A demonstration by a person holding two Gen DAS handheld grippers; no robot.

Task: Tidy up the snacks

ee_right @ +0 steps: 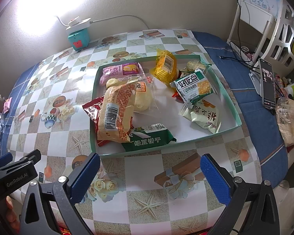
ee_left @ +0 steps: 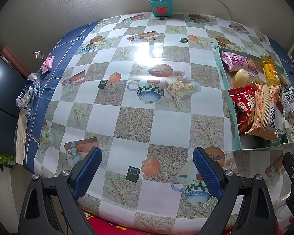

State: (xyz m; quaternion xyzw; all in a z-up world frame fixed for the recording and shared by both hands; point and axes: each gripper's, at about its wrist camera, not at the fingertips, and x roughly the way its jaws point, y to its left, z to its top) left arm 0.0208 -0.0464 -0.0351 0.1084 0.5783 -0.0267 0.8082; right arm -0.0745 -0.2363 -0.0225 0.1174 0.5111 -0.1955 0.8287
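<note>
A shallow green tray (ee_right: 228,99) on the checked tablecloth holds several snack packets: a pink roll packet (ee_right: 120,71), an orange packet (ee_right: 115,113), a red packet (ee_right: 91,110), a yellow packet (ee_right: 165,65), and a green biscuit packet (ee_right: 149,138). The tray also shows at the right of the left wrist view (ee_left: 223,74). A small pink snack (ee_left: 47,64) lies at the table's far left edge. My left gripper (ee_left: 147,173) is open and empty over the table's near edge. My right gripper (ee_right: 150,178) is open and empty, just in front of the tray.
A teal box (ee_left: 162,6) with a white power strip on top stands at the back by the wall. A crumpled blue-white wrapper (ee_left: 27,96) lies off the left edge. A phone on a stand (ee_right: 267,84) and cables sit at the right.
</note>
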